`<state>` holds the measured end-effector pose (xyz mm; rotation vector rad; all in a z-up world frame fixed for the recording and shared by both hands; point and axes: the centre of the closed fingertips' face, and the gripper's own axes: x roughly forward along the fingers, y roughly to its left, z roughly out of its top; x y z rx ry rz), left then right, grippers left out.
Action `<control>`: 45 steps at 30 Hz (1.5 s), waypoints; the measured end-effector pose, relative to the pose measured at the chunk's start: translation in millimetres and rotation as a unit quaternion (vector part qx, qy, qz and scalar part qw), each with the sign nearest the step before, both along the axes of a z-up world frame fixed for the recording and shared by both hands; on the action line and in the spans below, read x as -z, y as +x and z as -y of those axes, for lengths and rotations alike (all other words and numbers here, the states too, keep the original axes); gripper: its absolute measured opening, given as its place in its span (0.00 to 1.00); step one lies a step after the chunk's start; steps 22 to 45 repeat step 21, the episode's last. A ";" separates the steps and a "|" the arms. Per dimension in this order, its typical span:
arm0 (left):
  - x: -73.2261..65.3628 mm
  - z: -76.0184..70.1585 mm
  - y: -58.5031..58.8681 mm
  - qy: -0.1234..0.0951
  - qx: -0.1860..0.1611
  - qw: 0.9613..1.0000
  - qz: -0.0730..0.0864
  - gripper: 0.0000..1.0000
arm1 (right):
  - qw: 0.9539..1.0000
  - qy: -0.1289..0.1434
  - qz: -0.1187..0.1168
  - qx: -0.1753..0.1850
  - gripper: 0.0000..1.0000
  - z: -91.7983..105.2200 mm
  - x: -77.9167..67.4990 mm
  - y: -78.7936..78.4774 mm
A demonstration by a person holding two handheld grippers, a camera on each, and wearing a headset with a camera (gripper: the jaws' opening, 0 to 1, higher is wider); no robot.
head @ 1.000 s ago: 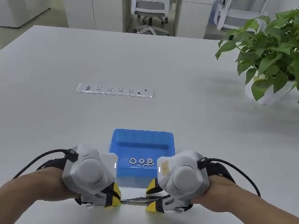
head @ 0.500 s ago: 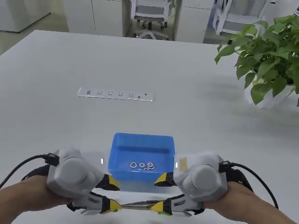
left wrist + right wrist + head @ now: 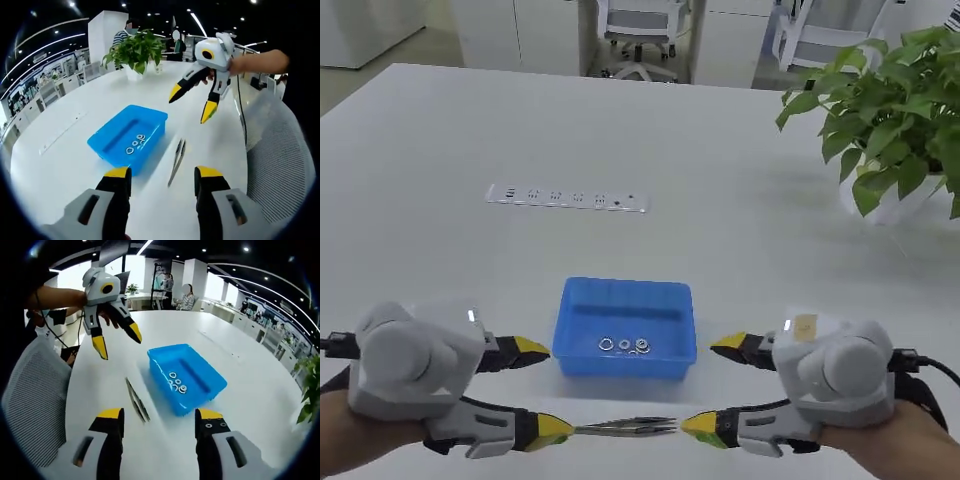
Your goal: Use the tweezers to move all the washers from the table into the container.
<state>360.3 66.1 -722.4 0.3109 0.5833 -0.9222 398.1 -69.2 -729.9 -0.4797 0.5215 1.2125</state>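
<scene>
A blue container [image 3: 625, 300] sits on the white table, with several metal washers [image 3: 625, 346] lying inside it. Silver tweezers [image 3: 625, 427] lie flat on the table just in front of it. My left gripper [image 3: 542, 388] stands open to the left of the tweezers, and my right gripper [image 3: 712, 385] stands open to their right; neither holds anything. In the left gripper view the tweezers [image 3: 176, 160] lie ahead of the jaws, beside the container [image 3: 107, 137], with the right gripper [image 3: 192, 102] beyond. The right gripper view has the tweezers [image 3: 136, 400], the container [image 3: 200, 365] and the left gripper [image 3: 117, 344].
A white power strip [image 3: 567, 197] lies further back on the table [image 3: 770, 220]. A potted plant [image 3: 890, 120] stands at the right. Office chairs stand past the far edge, and a mesh chair [image 3: 280, 165] is near the table's front edge.
Both grippers have moved apart, left to the left and right to the right, away from the tweezers' ends. The tweezers now lie alone on the table between them.
</scene>
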 end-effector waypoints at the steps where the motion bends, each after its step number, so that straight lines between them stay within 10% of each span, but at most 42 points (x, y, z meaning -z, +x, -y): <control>1: -1.8 -0.3 0.3 -0.004 -0.004 1.000 0.001 0.59 | 1.000 0.007 -0.001 0.008 0.62 3.0 -1.8 0.0; 13: -25.9 -0.6 2.4 -0.063 -0.060 0.995 0.040 0.79 | 0.997 0.045 0.001 0.065 0.84 31.2 -13.3 -5.2; 21: -20.7 0.5 -3.6 -0.065 -0.066 0.995 0.031 0.99 | 0.996 0.053 -0.004 0.066 1.00 30.3 -12.9 -12.5; 45: -20.7 0.5 -3.6 -0.065 -0.066 0.995 0.031 0.99 | 0.996 0.053 -0.004 0.066 1.00 30.3 -12.9 -12.5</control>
